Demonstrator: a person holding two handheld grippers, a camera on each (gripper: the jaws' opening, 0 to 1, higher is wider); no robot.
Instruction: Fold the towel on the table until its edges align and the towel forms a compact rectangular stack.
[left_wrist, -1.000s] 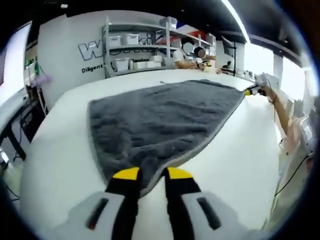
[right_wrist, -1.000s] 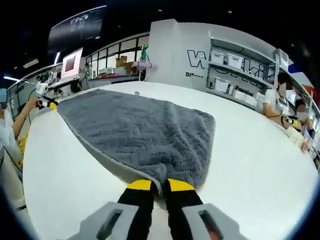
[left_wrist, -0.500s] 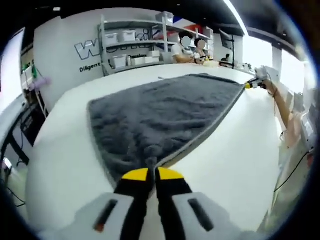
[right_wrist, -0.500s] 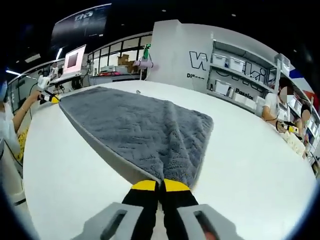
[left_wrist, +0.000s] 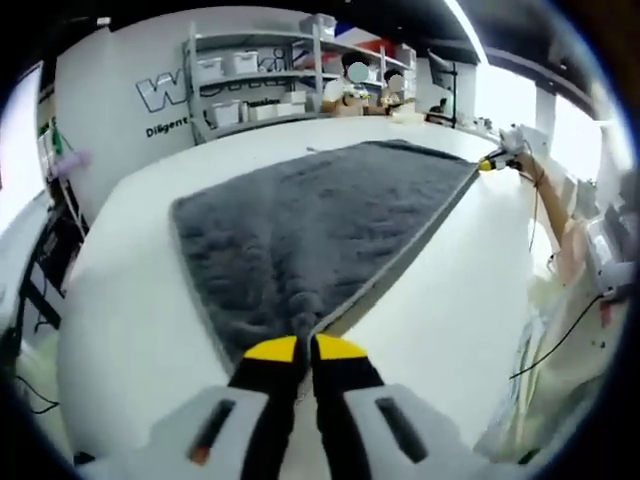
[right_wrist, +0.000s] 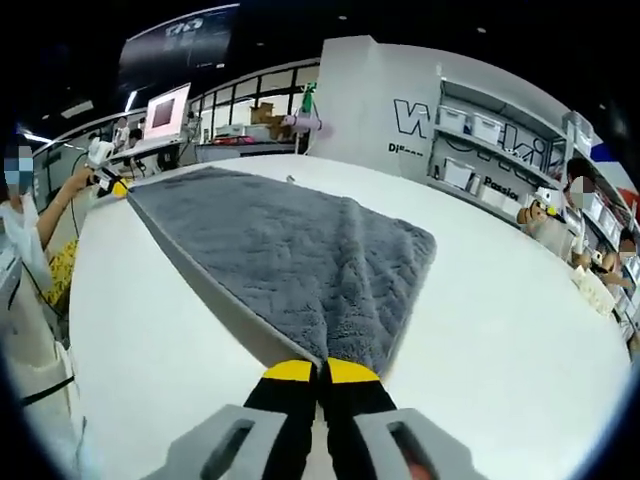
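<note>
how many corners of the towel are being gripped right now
2. The left gripper is shut on one near corner of the grey towel; the right gripper is shut on the other near corner. The two far corners lie free on the white table.

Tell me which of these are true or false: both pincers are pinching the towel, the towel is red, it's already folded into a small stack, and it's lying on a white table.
1. Both pincers are pinching the towel. True: the left gripper and the right gripper each have their jaws shut on a near corner of the towel.
2. The towel is red. False: it is grey, with a lighter border.
3. It is already folded into a small stack. False: it is spread out nearly flat across the table, bunched only at the pinched corners.
4. It lies on a white table. True: the table around it is white.
</note>
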